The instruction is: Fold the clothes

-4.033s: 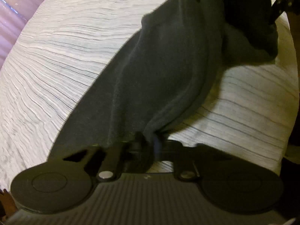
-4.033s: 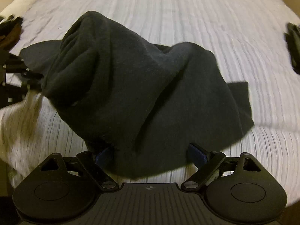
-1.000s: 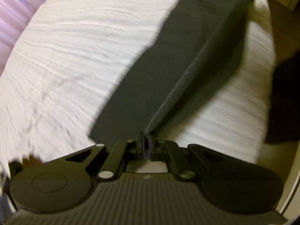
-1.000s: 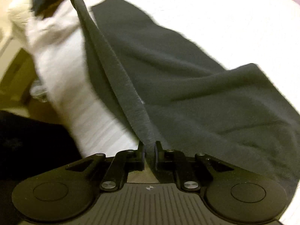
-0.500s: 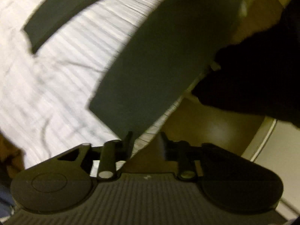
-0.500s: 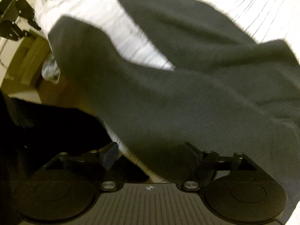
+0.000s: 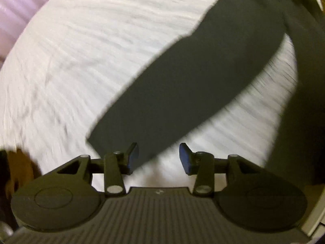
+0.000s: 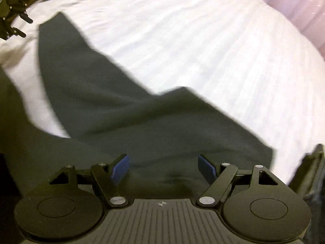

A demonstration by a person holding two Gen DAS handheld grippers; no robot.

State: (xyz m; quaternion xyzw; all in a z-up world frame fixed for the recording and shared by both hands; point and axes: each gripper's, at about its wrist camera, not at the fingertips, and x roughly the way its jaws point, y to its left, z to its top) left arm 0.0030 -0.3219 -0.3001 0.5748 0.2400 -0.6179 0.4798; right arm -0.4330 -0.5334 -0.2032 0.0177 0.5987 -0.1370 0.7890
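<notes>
garment [image 7: 193,93]: dark grey | bedsheet [image 7: 91,61]: white, thin stripes | claw pads [image 8: 119,168]: blue

The left hand-held gripper [image 7: 159,158] points steeply down with jaws opening; the right hand-held gripper [image 8: 163,167] stands wide.

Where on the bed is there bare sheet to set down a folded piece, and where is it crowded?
Free: the wide stretch of white sheet between the dark garment and the pink edge. Also a smaller patch between the garment's two legs. Crowded: the near edge, where the cloth lies under the open right gripper and the opening left gripper.
</notes>
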